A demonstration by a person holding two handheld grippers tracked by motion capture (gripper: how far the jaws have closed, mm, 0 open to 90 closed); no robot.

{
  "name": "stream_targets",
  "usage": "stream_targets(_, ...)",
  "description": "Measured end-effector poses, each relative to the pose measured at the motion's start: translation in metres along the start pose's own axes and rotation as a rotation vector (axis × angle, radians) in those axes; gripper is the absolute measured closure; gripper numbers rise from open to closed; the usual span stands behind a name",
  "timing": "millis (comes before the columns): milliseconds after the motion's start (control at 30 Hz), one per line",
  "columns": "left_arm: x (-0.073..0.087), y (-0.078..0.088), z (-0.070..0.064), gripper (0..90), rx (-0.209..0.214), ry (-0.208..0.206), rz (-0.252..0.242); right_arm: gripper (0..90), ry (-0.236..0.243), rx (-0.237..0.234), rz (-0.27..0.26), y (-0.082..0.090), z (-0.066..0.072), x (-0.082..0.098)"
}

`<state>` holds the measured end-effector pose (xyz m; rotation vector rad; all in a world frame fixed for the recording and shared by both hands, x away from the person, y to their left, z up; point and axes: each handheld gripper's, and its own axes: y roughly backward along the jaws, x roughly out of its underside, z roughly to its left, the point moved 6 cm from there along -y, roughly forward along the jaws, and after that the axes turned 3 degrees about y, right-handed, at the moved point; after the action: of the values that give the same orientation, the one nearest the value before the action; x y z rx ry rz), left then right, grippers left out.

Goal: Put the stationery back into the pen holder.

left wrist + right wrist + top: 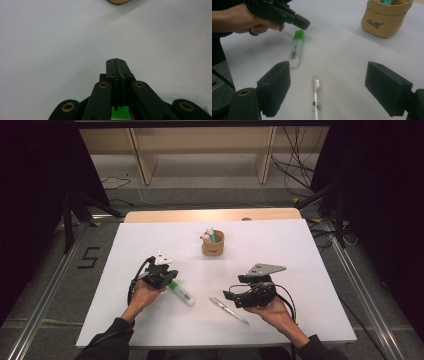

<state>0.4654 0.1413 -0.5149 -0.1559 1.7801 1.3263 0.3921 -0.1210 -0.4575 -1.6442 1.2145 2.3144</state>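
I read the job as clearing the loose pens into the tan holder (212, 246) at the far middle of the white sheet (125, 250) — it already has a green-capped pen and a small figure standing in it. Two things are left out. The highlighter (295, 52) lies flat near my left gripper (161, 272), green cap toward it. My left jaws are pressed together with nothing between them, their tips just above the cap, so that grab has not landed and I would have to reopen and go lower. The clear pen (315, 98) lies flat between my right gripper's (337, 87) spread jaws, untouched. So I judge it partway — two pickups and drops remain.
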Motion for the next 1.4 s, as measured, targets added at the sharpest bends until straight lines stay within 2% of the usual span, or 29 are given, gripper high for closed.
stream_targets(200,0.007,-0.005,-0.002,89.3,0.001,-0.019,0.058,21.2,0.001,-0.002,0.008,-0.001,0.0,0.001)
stream_targets(400,0.012,-0.003,-0.006,89.3,-0.003,-0.038,0.106,21.2,-0.002,0.0,0.007,0.0,-0.001,0.001)
stream_targets(567,0.022,0.004,-0.007,89.3,-0.001,-0.06,0.164,21.3,-0.005,0.005,0.005,0.001,-0.003,0.001)
stream_targets(867,0.033,0.018,-0.009,89.3,-0.004,-0.069,0.224,21.3,-0.005,0.006,0.003,0.002,-0.004,0.001)
stream_targets(933,0.036,0.02,-0.011,89.2,-0.001,-0.061,0.226,21.3,-0.005,0.007,0.001,0.002,-0.004,0.001)
stream_targets(1167,0.045,0.029,-0.018,89.2,0.021,-0.072,0.261,21.3,-0.006,0.012,0.0,0.003,-0.005,0.001)
stream_targets(1333,0.045,0.034,-0.02,89.1,0.032,-0.084,0.269,21.3,-0.006,0.012,0.0,0.004,-0.005,0.001)
stream_targets(1400,0.043,0.036,-0.02,86.4,0.041,-0.082,0.267,21.3,-0.008,0.012,0.002,0.004,-0.005,0.002)
